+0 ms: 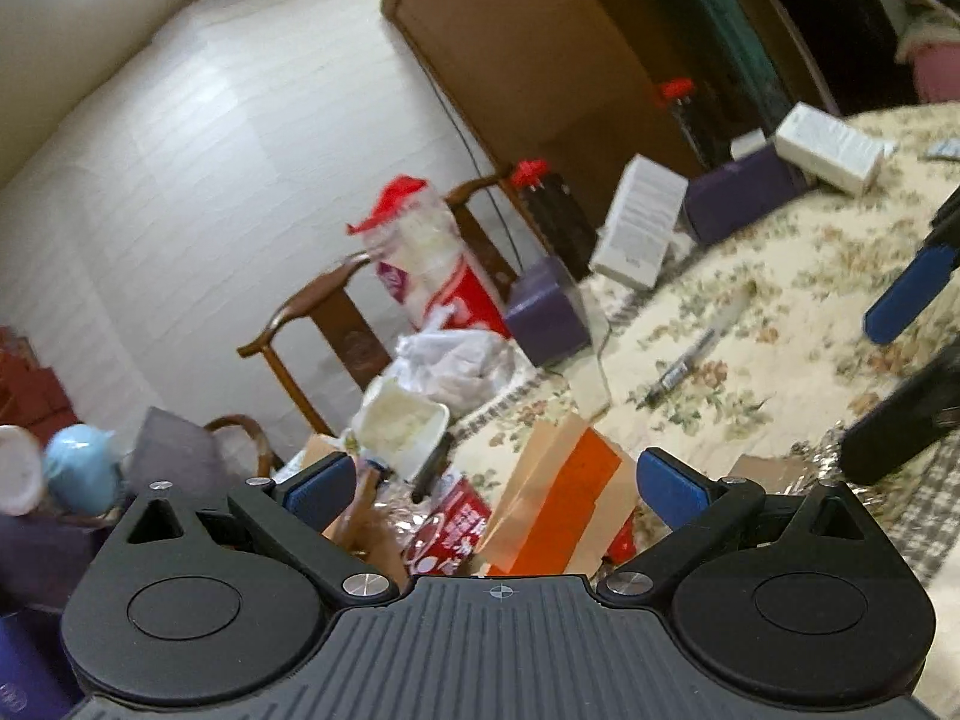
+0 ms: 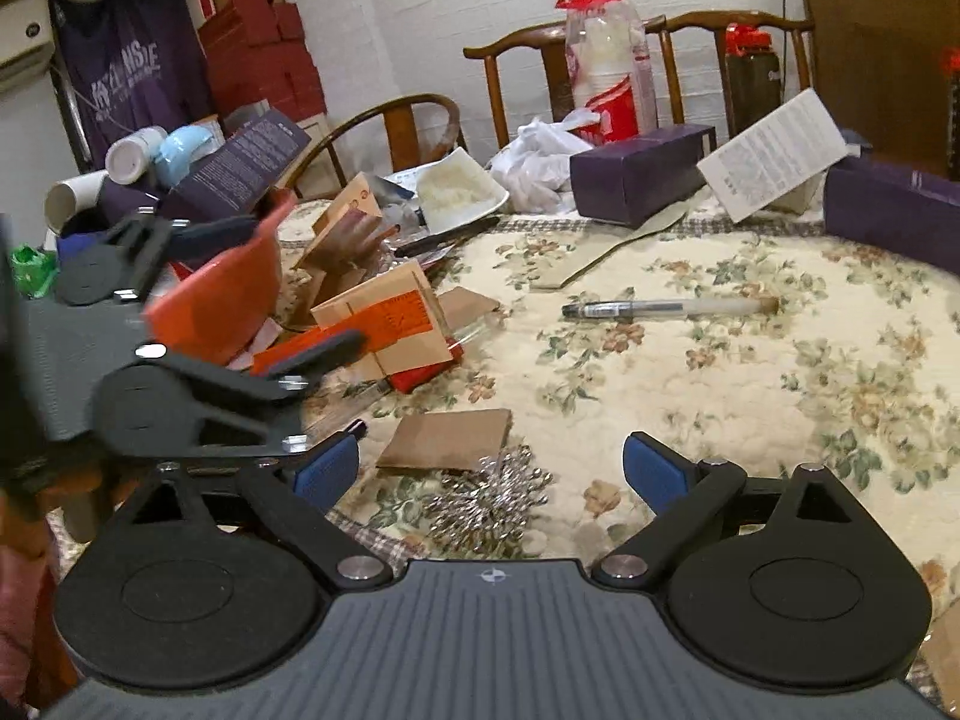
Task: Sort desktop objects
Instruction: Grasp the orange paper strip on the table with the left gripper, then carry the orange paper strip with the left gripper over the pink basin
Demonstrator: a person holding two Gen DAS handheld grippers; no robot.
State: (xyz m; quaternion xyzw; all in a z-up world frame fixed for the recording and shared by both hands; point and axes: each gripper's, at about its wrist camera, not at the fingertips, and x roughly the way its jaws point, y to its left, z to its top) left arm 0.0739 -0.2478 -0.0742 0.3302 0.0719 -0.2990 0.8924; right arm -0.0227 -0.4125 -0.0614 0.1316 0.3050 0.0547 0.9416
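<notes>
My left gripper (image 1: 495, 474) is open, its blue pads wide apart on either side of an orange-and-tan box (image 1: 558, 510) in a cluttered pile, touching nothing. From the right wrist view the left gripper (image 2: 288, 288) hovers over that pile with a blurred orange object (image 2: 222, 300) between its fingers. My right gripper (image 2: 491, 474) is open and holds nothing, above a flat cardboard piece (image 2: 450, 438) and silver tinsel (image 2: 498, 492). A pen (image 2: 666, 307) lies alone on the floral tablecloth (image 2: 750, 390). One blue pad of the right gripper's fingers (image 1: 906, 300) shows at the left wrist view's right edge.
Purple boxes (image 2: 636, 171) (image 2: 894, 210) and a white box (image 2: 774, 156) line the table's far side. A white bowl (image 2: 462, 189), a plastic bag (image 2: 540, 162) and a bagged stack of cups (image 2: 606, 60) stand near wooden chairs (image 2: 516, 54). Red boxes (image 2: 258, 54) are stacked by the wall.
</notes>
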